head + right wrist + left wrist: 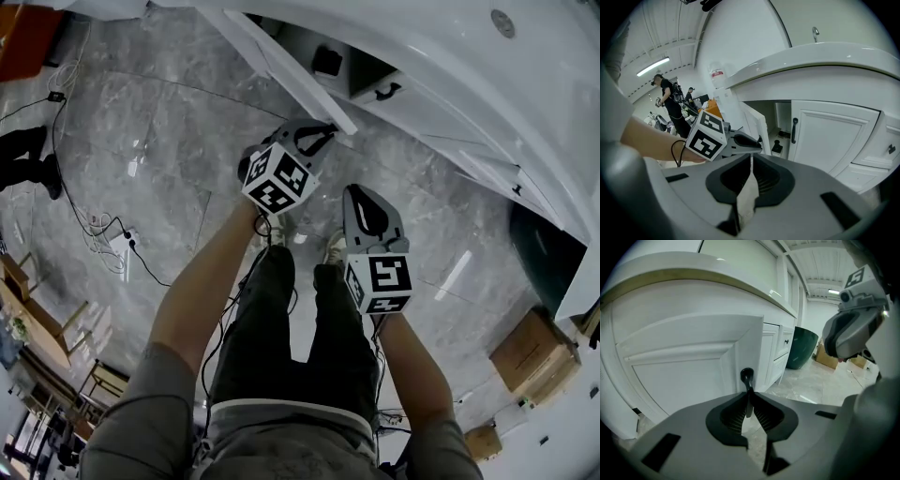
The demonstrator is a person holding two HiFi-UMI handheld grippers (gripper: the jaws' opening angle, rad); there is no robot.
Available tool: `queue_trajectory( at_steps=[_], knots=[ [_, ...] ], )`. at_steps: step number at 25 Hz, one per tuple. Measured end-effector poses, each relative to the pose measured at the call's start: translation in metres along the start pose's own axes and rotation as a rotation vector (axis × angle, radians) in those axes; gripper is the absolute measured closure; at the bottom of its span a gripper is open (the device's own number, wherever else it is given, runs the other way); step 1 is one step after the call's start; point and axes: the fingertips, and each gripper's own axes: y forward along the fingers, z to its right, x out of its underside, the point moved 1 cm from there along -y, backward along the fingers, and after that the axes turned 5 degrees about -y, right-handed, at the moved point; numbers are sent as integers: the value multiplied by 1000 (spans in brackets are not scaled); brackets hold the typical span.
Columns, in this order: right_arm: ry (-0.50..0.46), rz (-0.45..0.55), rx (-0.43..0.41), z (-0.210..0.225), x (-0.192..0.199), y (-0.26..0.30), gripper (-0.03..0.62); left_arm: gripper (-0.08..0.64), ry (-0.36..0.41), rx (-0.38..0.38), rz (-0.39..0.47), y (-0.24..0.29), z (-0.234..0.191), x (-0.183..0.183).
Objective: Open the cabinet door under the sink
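Under the sink counter [450,66], the left white cabinet door [281,66] stands swung open. My left gripper [323,131] is shut on its black handle [747,379], which passes between the pads [738,414] in the left gripper view. The door panel [684,366] fills that view's left. My right gripper [360,193] hangs free to the right of the left one, jaws shut with nothing between them [751,159]. Past it in the right gripper view are the open door [755,125], the dark cabinet inside with a black item [776,147], and the closed right door's black handle [794,130].
Drawers with black knobs [516,187] follow to the right, then a dark green bin [544,248] and cardboard boxes [532,354]. Cables and a power strip [122,239] lie on the grey marble floor at the left. People [670,101] stand far off.
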Motion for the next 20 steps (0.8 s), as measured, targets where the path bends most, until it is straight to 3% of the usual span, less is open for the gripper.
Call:
queue_trajectory(
  at_steps=[6, 8, 14, 20],
  knots=[
    [21, -44, -37, -26, 9, 8, 557, 505, 47, 3, 27, -31, 4, 24],
    [59, -54, -73, -37, 14, 13, 557, 505, 49, -3, 41, -46, 2, 39],
    [57, -83, -123, -68, 26, 29, 557, 505, 56, 8, 69, -79, -5, 68],
    [24, -97, -167, -106, 23, 47, 557, 506, -21, -79, 108, -129, -32, 106]
  ],
)
